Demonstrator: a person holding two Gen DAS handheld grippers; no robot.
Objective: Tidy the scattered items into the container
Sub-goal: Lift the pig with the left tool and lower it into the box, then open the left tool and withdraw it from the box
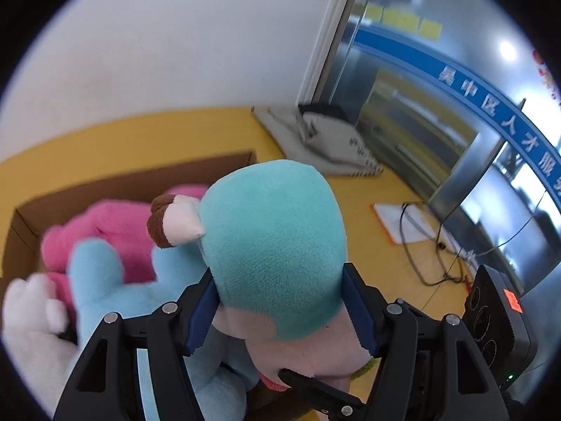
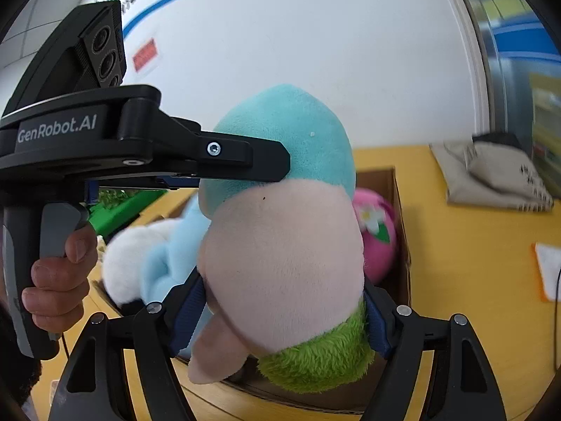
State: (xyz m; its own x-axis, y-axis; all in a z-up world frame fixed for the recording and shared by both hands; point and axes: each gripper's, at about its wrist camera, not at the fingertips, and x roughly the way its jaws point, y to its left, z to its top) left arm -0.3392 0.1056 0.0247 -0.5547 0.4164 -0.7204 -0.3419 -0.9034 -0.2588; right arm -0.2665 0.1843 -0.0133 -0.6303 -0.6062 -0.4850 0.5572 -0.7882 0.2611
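From my left wrist camera, my left gripper (image 1: 280, 301) is clamped on the teal-and-pale-pink plush toy (image 1: 273, 238), its 2 blue-padded fingers (image 1: 200, 315) pressing the teal head from both sides. The toy hangs over the open brown cardboard box (image 1: 31, 217) on the yellow table (image 1: 350, 210). Inside the box lie a bright pink plush toy (image 1: 115, 228) and a light blue-and-white plush toy (image 1: 101, 280). A grey cloth bag (image 1: 333, 140) sits further back on the table.

From my right wrist camera, my right gripper (image 2: 284, 319) grips the same toy lower down, at its pale pink body beside the fuzzy green collar (image 2: 315, 365). My left gripper (image 2: 245, 161) pinches the teal head from the left, my left hand (image 2: 59, 273) on its handle. The box (image 2: 399, 210) sits just behind the toy.
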